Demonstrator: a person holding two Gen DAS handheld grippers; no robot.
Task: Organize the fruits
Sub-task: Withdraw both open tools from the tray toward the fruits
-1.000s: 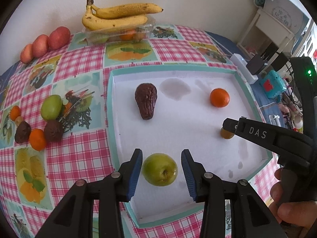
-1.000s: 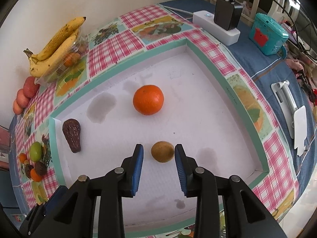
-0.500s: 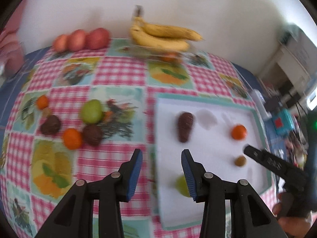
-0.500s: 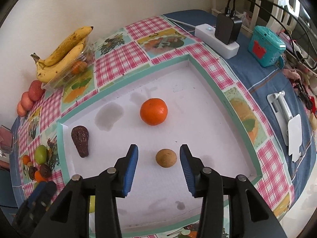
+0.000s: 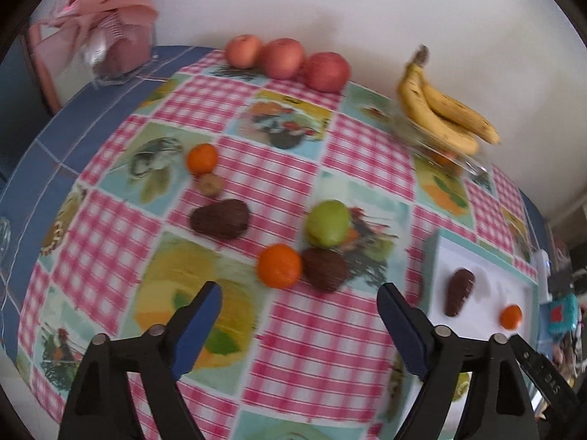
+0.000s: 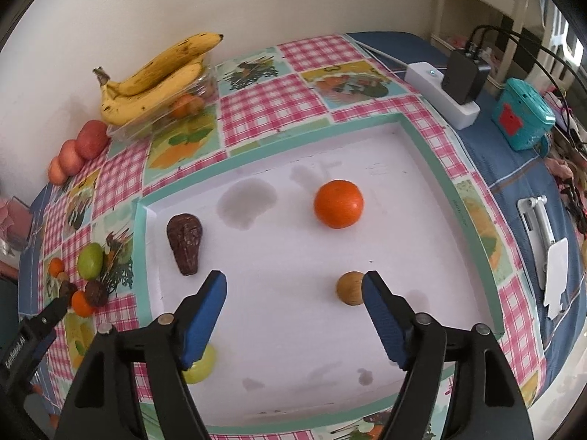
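Note:
My left gripper (image 5: 299, 299) hovers over the checked cloth, its jaws opening wide with nothing between them. Just beyond its fingertips lie an orange (image 5: 279, 266), a dark avocado (image 5: 324, 269) and a green apple (image 5: 328, 223). My right gripper (image 6: 293, 286) hangs over the white tray (image 6: 440, 168), its jaws opening too. A small brown fruit (image 6: 350, 288) rests on the tray floor beside the right finger, not pressed. The tray also holds an orange (image 6: 338, 203), a dark avocado (image 6: 185, 242) and a green apple (image 6: 200, 365), half hidden behind the left finger.
Another avocado (image 5: 220, 219), a small orange (image 5: 201, 158) and a tiny brown fruit (image 5: 210, 184) lie further left. Red apples (image 5: 286, 58) and bananas (image 5: 444, 117) on a clear box line the wall. A power strip (image 6: 440, 91) and teal box (image 6: 521, 117) stand right of the tray.
The left gripper swung left from the tray, where the green apple stays, to over the loose fruit, and opened wide. The right gripper opened around the small brown fruit and rose slightly.

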